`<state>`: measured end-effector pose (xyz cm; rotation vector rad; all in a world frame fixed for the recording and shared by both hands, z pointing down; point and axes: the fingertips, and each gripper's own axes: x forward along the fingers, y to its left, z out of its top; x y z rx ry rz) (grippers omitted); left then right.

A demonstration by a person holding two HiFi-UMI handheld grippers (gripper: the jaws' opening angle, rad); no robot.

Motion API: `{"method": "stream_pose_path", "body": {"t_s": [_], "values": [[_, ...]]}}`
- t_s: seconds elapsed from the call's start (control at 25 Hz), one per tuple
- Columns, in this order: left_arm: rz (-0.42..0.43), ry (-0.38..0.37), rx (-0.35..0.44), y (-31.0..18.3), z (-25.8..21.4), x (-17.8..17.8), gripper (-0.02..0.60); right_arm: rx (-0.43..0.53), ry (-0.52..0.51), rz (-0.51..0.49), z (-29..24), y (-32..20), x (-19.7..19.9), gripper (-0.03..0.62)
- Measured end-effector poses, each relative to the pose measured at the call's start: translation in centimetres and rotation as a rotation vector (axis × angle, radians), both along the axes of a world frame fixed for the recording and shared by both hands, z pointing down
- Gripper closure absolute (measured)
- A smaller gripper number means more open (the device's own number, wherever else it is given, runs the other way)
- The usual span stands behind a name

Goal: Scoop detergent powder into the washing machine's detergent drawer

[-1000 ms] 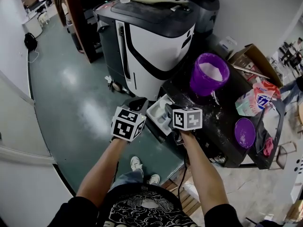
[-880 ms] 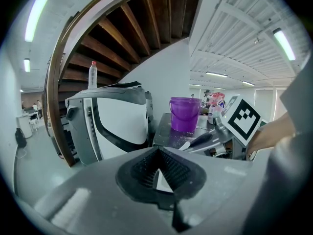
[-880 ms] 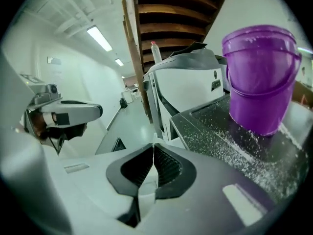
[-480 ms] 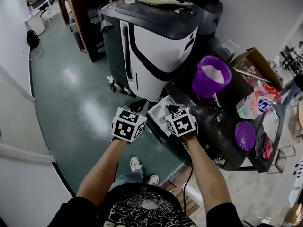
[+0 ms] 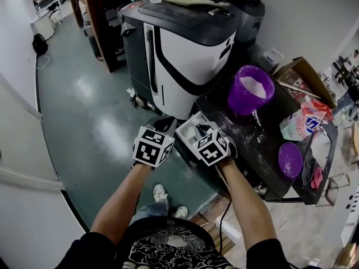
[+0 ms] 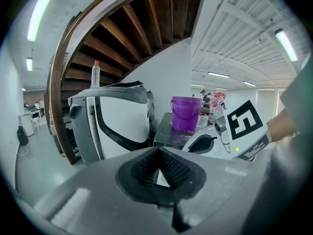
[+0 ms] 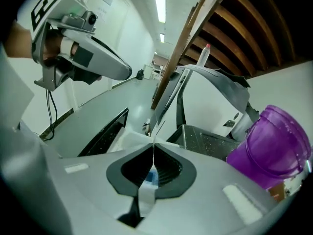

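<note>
Pre-scoop I reckon: my left gripper (image 5: 162, 123) and right gripper (image 5: 198, 129), jaws clenched empty, sit at the white plastic detergent drawer (image 5: 187, 134), purple plastic powder bucket (image 5: 250, 92) next.

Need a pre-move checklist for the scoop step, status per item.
1. Detergent drawer pulled out: ok, the right tool sits over it.
2. Purple bucket uncovered, powder showing: ok. A purple lid lies apart from it.
3. Scoop gripped: cannot tell. The right tool's jaws are together, with only a white-and-blue sliver in the gap. No scoop seen in any view.
4. Left tool free: ok, jaws together, nothing gripped.
5. Dark top clean: not ok, powder spilt beside the bucket.
</note>
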<state>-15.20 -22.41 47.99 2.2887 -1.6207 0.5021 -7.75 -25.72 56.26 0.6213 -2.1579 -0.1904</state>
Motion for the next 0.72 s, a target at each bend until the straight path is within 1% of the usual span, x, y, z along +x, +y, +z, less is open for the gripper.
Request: {"method": "stream_pose_path", "body": {"t_s": [0.36, 0.72], "values": [[-0.009, 0.003, 0.006, 1.0, -0.3, 0.3, 0.581, 0.145, 0.115, -0.114, -0.2, 1.0, -0.1, 0.562], [-0.041, 0.002, 0.011, 2.2, -0.5, -0.5, 0.581, 0.267, 0.208, -0.202, -0.5, 1.2, -0.2, 0.562]]}}
